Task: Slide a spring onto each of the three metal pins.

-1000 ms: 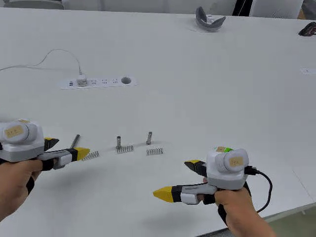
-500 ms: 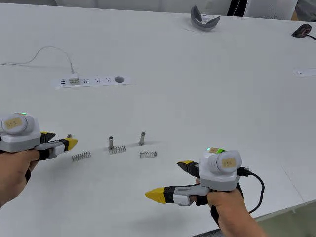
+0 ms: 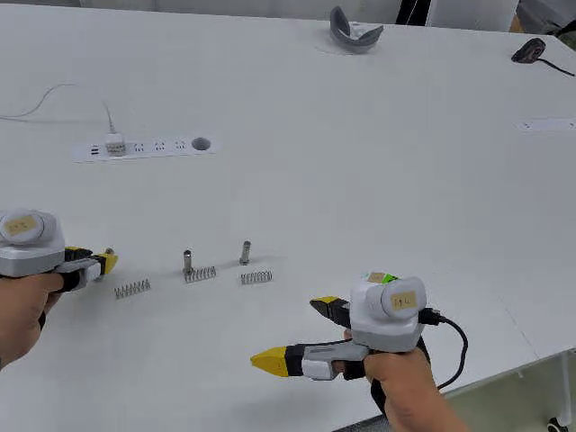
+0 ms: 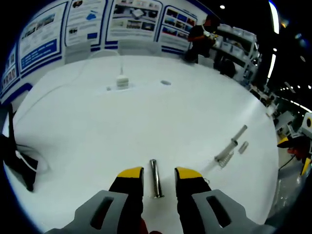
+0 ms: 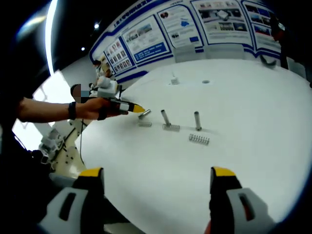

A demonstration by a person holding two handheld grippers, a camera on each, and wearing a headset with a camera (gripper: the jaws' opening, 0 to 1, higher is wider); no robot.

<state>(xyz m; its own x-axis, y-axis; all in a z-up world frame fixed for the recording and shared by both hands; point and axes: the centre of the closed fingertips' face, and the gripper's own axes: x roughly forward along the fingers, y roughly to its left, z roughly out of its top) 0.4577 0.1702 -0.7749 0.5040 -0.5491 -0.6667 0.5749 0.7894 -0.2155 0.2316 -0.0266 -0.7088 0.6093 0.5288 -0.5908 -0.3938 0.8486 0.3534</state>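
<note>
Jaws on my left gripper point(image 4: 158, 174) stand slightly parted, their yellow tips on either side of a short grey metal pin point(image 4: 155, 178) that points straight ahead between them. Bare white shows on both sides of the pin, so I am straddling it rather than pinching it, and I cannot tell whether it rests flat on the broad white surface point(image 3: 360, 180). In the head view that gripper sits at the left edge of the surface, held in my left hand point(image 3: 22, 310). To its right two more grey metal pins stand upright and apart from each other: the left upright pin point(image 3: 187, 261) and the right upright pin point(image 3: 245, 251). Three small coiled wire springs lie flat in a row. The left spring point(image 3: 132, 288) is near my left tips, the middle spring point(image 3: 200, 274) lies at the foot of the left upright pin, and the right spring point(image 3: 256, 277) lies just in front of the right upright pin. Every spring lies free on the surface. My right gripper point(image 3: 292, 333) is held near the front edge of the surface, well apart from the pins, with its jaws spread wide and pointing leftwards. Further back lies a white power strip point(image 3: 144, 147) with a white plug point(image 3: 114, 142) in it, and a grey curved object point(image 3: 353, 27) sits at the far edge.
</note>
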